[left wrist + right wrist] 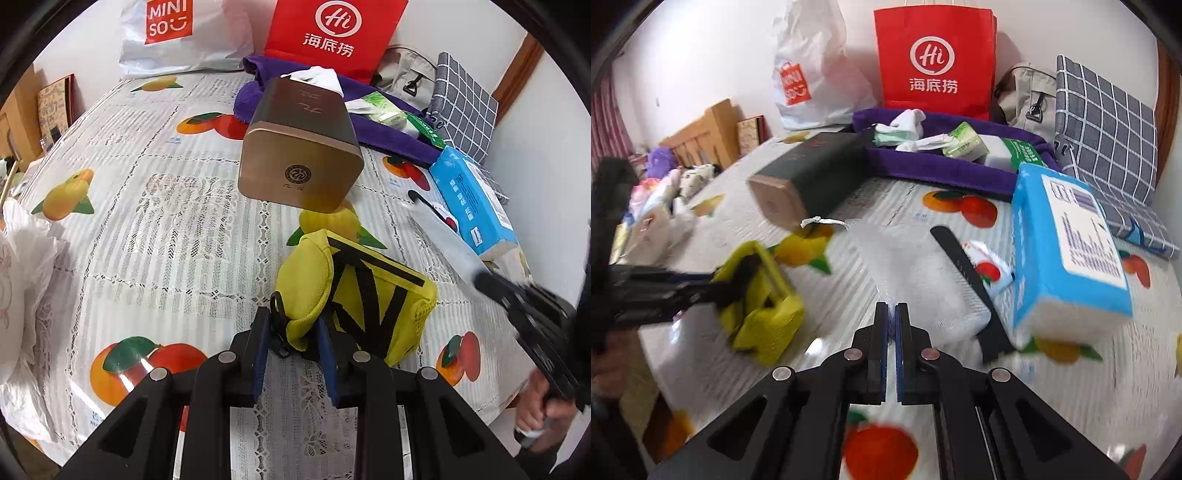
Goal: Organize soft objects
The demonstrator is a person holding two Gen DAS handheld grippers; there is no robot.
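A yellow fabric pouch (354,291) with black straps lies on the fruit-print tablecloth (147,221). My left gripper (293,319) is shut on its near folded edge beside a black ring. In the right wrist view the same pouch (764,317) hangs from the left gripper (735,277) at the left. A clear frosted pouch (916,280) with a black zipper strip (967,288) lies ahead of my right gripper (891,306). Its fingers are closed together on the pouch's near corner. The left wrist view shows that pouch (443,240) running into the right gripper (480,275).
A bronze tin box (301,147) lies mid-table. A blue tissue pack (1067,251) sits at the right. Behind are a purple towel (942,166) with small soft packs, a red paper bag (934,59), a white shopping bag (812,74) and a grey checked cushion (1108,136).
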